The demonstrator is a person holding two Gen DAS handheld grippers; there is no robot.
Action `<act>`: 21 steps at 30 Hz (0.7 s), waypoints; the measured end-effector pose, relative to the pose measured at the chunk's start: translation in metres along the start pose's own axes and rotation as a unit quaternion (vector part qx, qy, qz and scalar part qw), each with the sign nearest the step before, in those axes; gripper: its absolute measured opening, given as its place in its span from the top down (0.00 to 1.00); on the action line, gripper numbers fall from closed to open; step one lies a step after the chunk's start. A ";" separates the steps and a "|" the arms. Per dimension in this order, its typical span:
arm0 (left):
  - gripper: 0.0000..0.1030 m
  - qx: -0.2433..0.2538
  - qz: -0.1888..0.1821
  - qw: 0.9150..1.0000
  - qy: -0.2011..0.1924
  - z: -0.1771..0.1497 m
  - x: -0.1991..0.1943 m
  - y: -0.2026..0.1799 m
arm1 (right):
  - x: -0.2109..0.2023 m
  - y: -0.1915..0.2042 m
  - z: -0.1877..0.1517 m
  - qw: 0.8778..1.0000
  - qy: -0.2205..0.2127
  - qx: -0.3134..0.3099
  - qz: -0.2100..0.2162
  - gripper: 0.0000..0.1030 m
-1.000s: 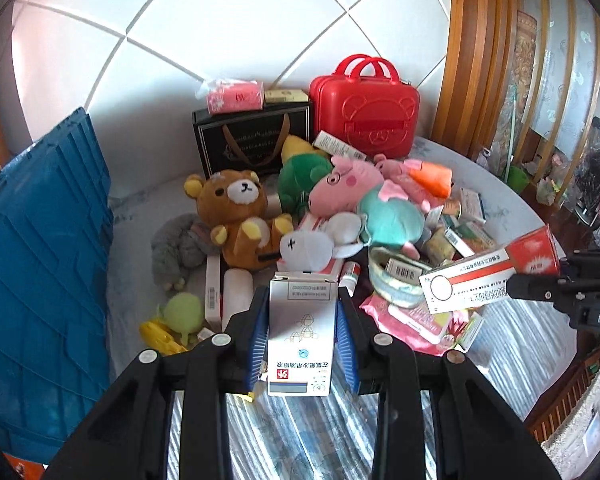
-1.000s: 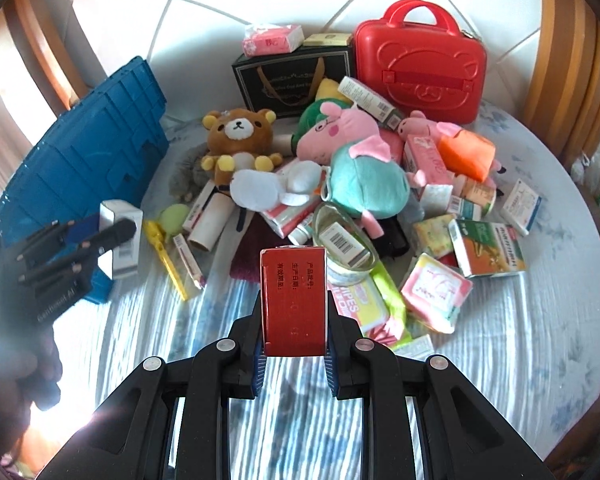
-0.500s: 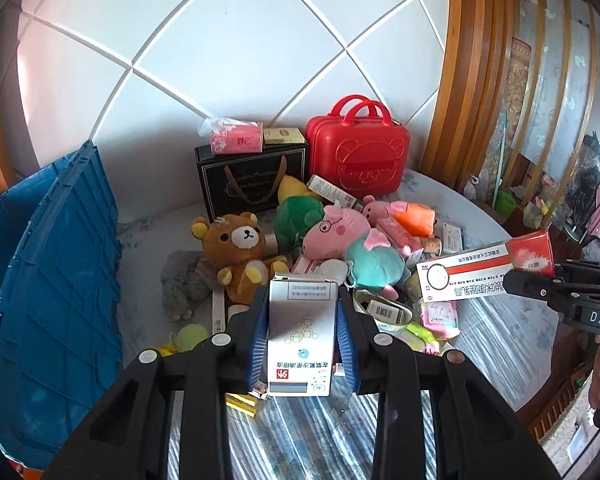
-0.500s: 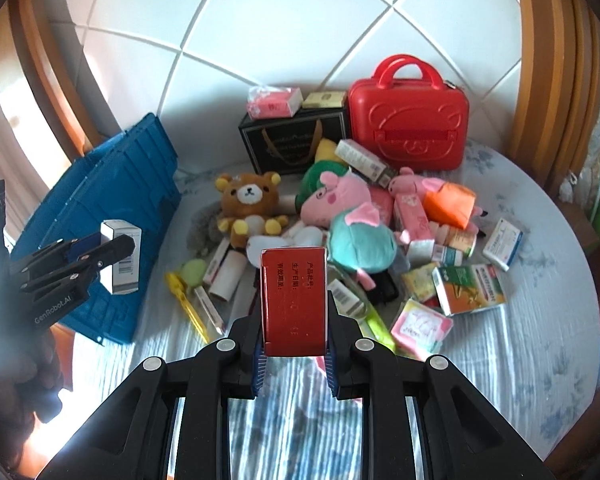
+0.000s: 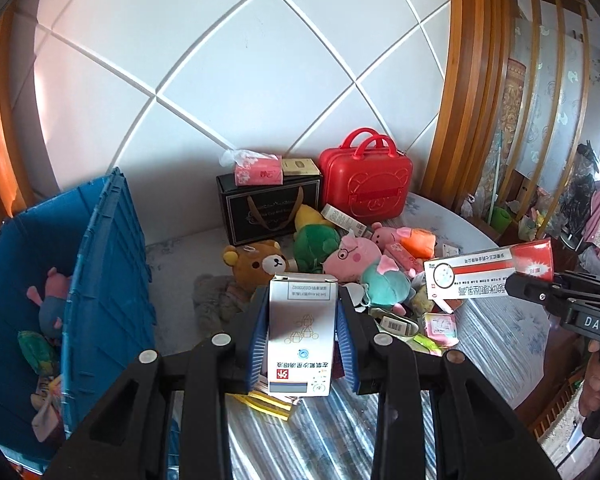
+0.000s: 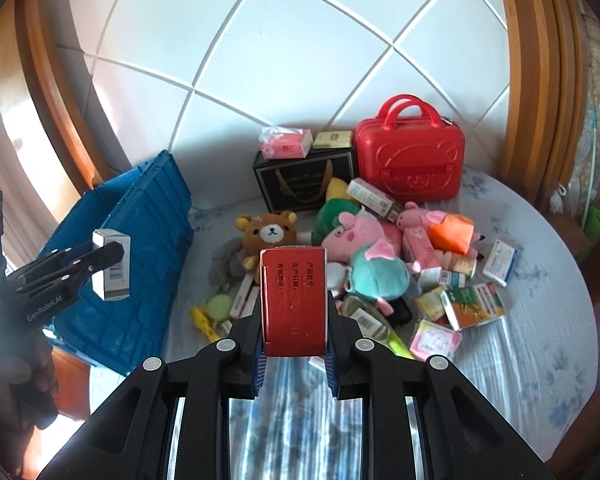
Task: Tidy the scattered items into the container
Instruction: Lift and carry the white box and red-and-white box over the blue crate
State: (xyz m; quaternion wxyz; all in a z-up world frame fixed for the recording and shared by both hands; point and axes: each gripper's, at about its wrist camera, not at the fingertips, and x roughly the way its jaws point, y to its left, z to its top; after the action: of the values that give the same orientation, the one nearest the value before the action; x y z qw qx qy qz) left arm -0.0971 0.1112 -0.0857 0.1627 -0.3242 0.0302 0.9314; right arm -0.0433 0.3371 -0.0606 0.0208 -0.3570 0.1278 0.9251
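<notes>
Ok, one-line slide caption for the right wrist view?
Right gripper holds a red box above a cluttered table; left gripper carries a white box near the blue crate.

The suitcase (image 6: 410, 160) stands at the back of the counter (image 6: 540, 320), against the wall. Just left of the suitcase stands a gift bag (image 6: 300, 182), and on the bag lie a tissue pack (image 6: 286, 143) and a small box (image 6: 333, 139). Before the suitcase lies a heap of plush toys and cartons: the bear plush (image 6: 269, 236) is at its left edge, the pig plush (image 6: 350, 236) in the middle, a medicine carton (image 6: 476, 306) at the right. Far left of the suitcase stands the crate (image 5: 100, 280), with toys in it.
</notes>
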 end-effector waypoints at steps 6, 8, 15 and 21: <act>0.70 -0.006 0.001 1.000 -0.011 0.002 -0.025 0.031 | -0.007 0.036 0.002 1.000 -0.010 -0.007 0.003 0.78; 0.70 -0.007 0.002 1.000 -0.016 0.002 -0.032 0.041 | -0.010 0.049 0.002 1.000 -0.015 -0.008 0.003 0.78; 0.70 -0.013 0.009 0.999 -0.039 0.000 -0.063 0.077 | -0.012 0.089 0.002 1.000 -0.024 -0.014 0.006 0.78; 0.70 -0.025 0.019 0.998 -0.053 -0.007 -0.083 0.109 | -0.013 0.124 0.003 0.999 -0.033 -0.030 0.011 0.78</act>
State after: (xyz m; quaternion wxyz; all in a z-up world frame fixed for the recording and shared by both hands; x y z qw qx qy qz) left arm -0.0668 -0.0168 -0.0460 0.1382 -0.2779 0.0040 0.9506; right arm -0.0511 0.2190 -0.0224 0.0037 -0.3250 0.1032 0.9401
